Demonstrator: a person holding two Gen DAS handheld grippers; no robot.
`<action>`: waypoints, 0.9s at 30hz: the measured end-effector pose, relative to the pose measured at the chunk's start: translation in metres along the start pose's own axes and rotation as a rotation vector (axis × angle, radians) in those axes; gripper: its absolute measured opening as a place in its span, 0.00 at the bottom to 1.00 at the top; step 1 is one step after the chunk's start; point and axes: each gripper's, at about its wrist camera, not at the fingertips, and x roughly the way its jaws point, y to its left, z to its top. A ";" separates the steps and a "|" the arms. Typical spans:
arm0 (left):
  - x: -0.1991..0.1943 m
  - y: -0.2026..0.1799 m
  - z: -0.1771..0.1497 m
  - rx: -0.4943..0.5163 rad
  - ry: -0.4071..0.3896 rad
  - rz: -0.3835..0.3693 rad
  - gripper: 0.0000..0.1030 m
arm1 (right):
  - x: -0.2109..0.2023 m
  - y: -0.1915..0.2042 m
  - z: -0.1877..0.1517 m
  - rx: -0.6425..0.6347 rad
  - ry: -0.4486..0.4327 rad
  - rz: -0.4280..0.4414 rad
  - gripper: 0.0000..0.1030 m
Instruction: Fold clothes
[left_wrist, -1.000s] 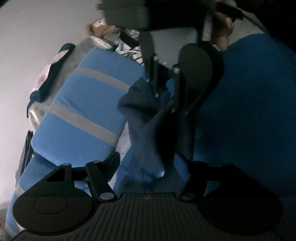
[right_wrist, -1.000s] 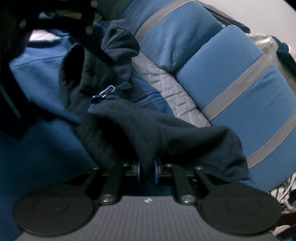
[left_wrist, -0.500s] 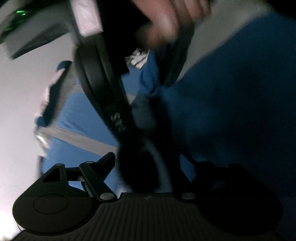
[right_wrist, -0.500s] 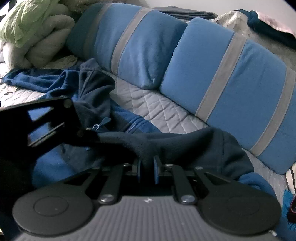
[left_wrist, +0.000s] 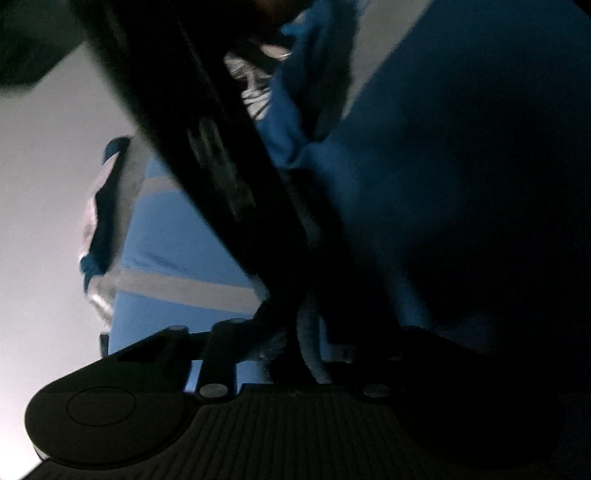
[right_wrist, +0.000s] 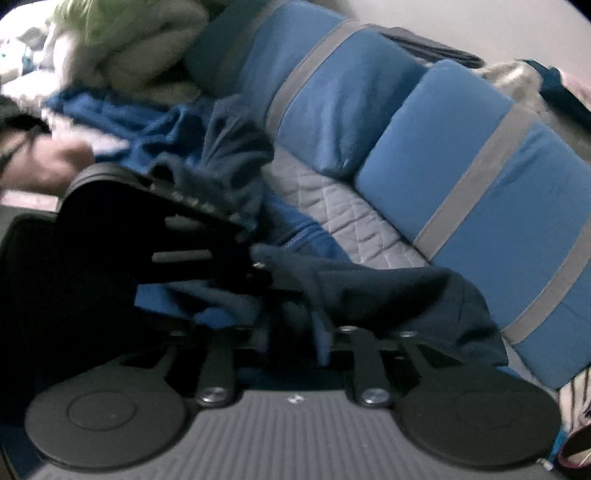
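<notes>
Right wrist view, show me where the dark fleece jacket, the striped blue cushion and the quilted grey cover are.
dark fleece jacket (right_wrist: 399, 295), right wrist view, on the navy fold near the jaws.
striped blue cushion (right_wrist: 491, 206), right wrist view, on its blue front face.
quilted grey cover (right_wrist: 343, 218), right wrist view, on the bare stitched patch below the cushions.

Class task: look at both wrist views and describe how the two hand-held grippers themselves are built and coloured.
Both look alike. The right hand-held gripper has a grey ribbed body with a small pale mark, two round black discs at the sides, and black link bars joined by silver screws. The left hand-held gripper shows the same ribbed body, discs and screws, dimly lit. No cables or sleeves are visible.
</notes>
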 end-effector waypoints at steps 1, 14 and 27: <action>-0.001 0.006 -0.003 -0.035 0.003 0.005 0.18 | -0.006 -0.007 -0.001 0.030 -0.026 -0.007 0.76; -0.028 0.096 -0.052 -0.754 -0.062 -0.091 0.15 | 0.021 0.021 -0.021 -0.303 -0.052 -0.308 0.79; -0.035 0.106 -0.072 -0.904 -0.106 -0.204 0.14 | 0.038 0.058 -0.004 -0.477 -0.149 -0.319 0.56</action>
